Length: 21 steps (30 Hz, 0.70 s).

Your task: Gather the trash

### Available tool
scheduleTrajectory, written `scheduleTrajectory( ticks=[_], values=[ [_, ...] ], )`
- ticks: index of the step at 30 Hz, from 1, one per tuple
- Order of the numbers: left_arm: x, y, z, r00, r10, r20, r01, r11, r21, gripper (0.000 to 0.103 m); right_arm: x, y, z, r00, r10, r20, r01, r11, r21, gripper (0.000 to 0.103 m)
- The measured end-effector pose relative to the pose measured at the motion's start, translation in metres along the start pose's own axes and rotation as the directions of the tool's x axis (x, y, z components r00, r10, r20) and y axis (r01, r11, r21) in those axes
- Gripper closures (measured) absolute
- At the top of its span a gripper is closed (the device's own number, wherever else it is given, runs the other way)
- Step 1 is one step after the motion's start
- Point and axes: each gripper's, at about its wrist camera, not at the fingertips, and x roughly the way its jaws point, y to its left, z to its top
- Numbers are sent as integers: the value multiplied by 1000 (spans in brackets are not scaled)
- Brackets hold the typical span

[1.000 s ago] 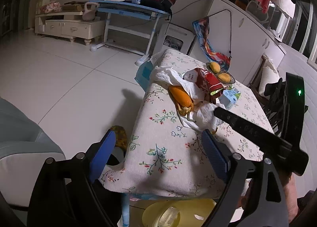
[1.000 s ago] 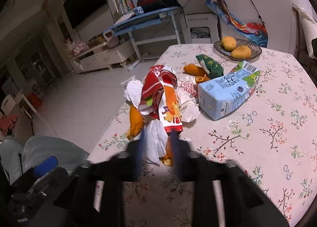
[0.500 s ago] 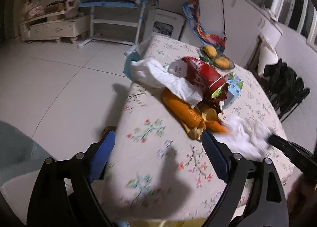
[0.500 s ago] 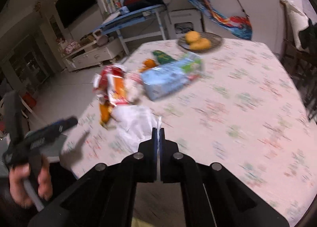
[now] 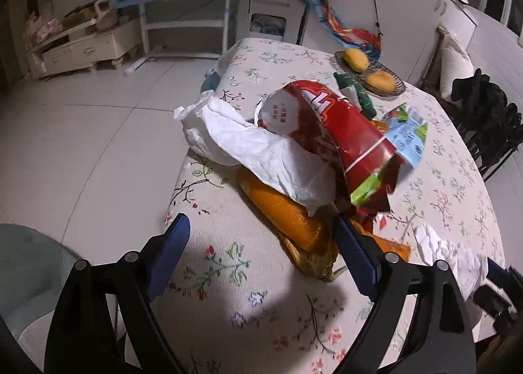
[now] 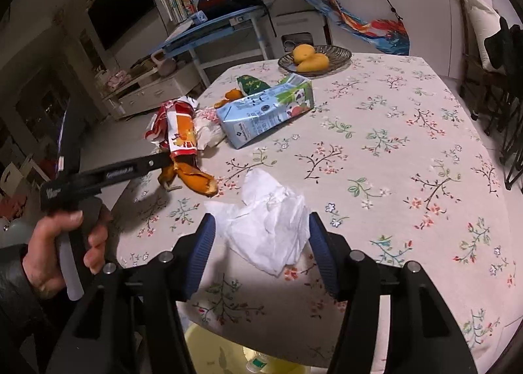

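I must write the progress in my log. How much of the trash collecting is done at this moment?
Little looks done. A yellow bin below the table edge holds some scraps. Nothing is in hand: the right gripper has open jaws around a white tissue lying on the table, and the left gripper is open near the orange peel. The red snack bag, white paper and blue carton remain.

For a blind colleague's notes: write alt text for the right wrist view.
The right gripper, fingers open, straddles a crumpled white tissue on a floral tablecloth. Beyond lie a blue carton, a red snack wrapper and orange peel, where the left gripper reaches.
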Motion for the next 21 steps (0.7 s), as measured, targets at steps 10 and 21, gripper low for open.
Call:
scheduleTrajectory(
  ticks=[10, 21],
  values=[
    [6, -5, 3, 997, -80, -4, 80, 995, 52, 59, 8, 1, -5, 997, -73, -15, 71, 995, -64, 57],
    [-31, 2, -38, 974, -211, -86, 219, 972, 86, 78, 0, -3, -10, 998, -67, -11, 67, 996, -65, 95]
  ],
)
